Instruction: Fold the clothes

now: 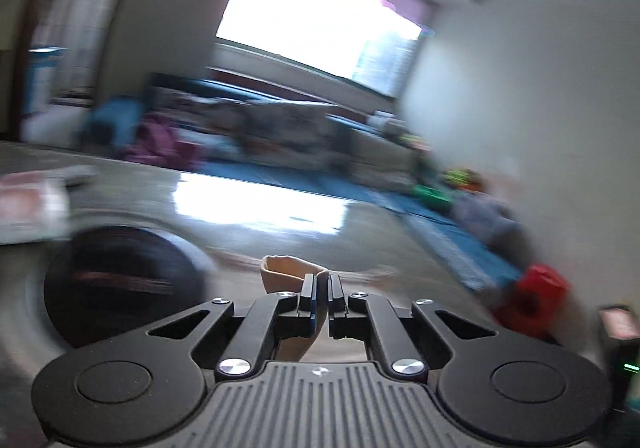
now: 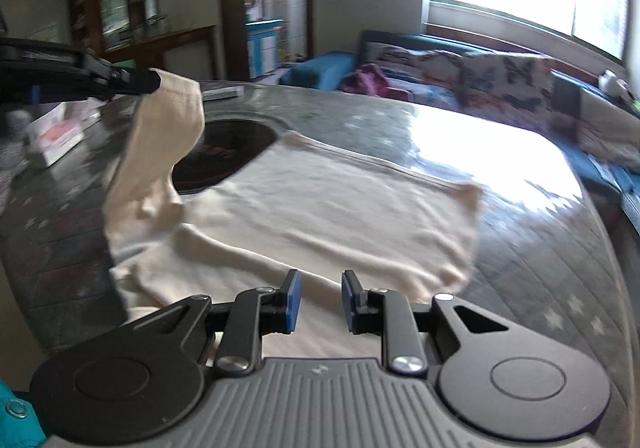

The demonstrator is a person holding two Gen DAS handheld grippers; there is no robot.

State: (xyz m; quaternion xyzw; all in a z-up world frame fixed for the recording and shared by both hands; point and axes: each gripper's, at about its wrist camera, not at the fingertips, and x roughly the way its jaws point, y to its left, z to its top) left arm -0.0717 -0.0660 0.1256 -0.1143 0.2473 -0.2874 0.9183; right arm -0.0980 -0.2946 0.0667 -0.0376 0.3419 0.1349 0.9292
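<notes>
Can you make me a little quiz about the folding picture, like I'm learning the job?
1. Which gripper is holding the cream shirt?
2. True or false: the right gripper is pinching the cloth.
3. What lies on the table under the shirt's far left edge: A) a dark round plate B) a red cup C) a shoe?

Key:
1. The left gripper; it lifts one corner off the table.
2. False; its jaws stand apart with nothing between them.
3. A.

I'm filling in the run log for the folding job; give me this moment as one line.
left tongs: shut on cream garment corner, lifted | right tongs: open, empty, above garment | garment: mostly flat on table
</notes>
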